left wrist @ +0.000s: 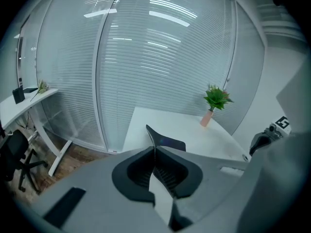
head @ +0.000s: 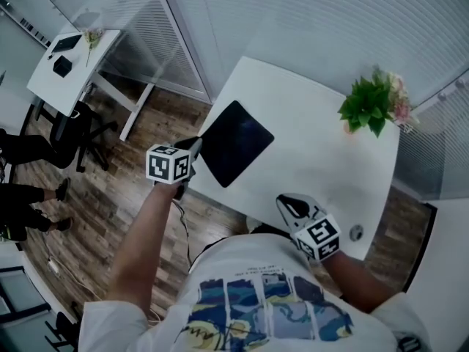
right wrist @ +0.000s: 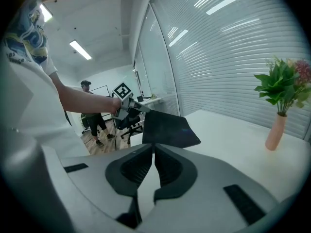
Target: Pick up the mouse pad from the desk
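The mouse pad [head: 236,144] is sitting tilted over the left part of the desk [head: 315,145]. Your left gripper [head: 196,145] is pinching its near corner, jaws pressing on the thin edge. The grasp is looking done and the lift under way, though I cannot tell if the far edge is clearing the desktop. Your right gripper [head: 284,201] is hovering by the desk's near edge, jaws pressed together on nothing.

In the left gripper view the body of the left tool [left wrist: 154,150] hides most of the mouse pad [left wrist: 173,142], and the head view's left edge cuts off a person [head: 28,147].
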A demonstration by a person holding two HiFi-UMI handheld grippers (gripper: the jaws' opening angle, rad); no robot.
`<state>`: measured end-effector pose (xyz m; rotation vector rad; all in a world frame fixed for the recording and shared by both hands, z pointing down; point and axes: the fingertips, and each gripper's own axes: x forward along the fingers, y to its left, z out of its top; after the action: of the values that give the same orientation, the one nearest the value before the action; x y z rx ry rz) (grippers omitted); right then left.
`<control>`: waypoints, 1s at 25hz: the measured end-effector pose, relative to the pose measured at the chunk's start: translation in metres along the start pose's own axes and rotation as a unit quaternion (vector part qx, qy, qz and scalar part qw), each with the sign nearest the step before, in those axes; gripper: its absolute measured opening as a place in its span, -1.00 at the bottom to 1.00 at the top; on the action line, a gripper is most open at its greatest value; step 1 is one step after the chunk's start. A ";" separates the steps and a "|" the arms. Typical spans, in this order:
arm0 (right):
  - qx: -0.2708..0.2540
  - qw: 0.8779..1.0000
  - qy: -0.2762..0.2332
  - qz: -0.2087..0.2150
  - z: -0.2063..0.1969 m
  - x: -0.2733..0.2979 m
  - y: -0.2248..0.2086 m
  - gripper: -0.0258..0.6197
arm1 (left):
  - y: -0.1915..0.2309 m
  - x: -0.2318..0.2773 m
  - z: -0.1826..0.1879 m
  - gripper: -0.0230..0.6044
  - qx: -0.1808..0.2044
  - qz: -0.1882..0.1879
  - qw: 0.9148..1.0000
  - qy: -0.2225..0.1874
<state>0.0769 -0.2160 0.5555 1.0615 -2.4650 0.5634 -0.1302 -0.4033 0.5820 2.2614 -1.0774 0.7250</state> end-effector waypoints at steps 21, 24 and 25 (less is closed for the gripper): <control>0.002 1.000 -0.015 -0.008 0.002 -0.017 0.003 -0.86 | -0.072 -0.063 0.104 -0.90 0.081 -0.055 0.994 -0.051; 0.007 1.000 -0.014 -0.008 -0.001 -0.020 0.004 -0.86 | -0.078 -0.074 0.116 -0.90 0.096 -0.058 0.992 -0.052; 0.008 1.000 -0.014 -0.008 -0.002 -0.021 0.005 -0.86 | -0.079 -0.079 0.120 -0.90 0.101 -0.058 0.992 -0.053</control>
<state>0.0868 -0.2002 0.5457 1.1014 -2.4786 0.5689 -0.0800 -0.3976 0.4254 2.5364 -0.9461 0.6996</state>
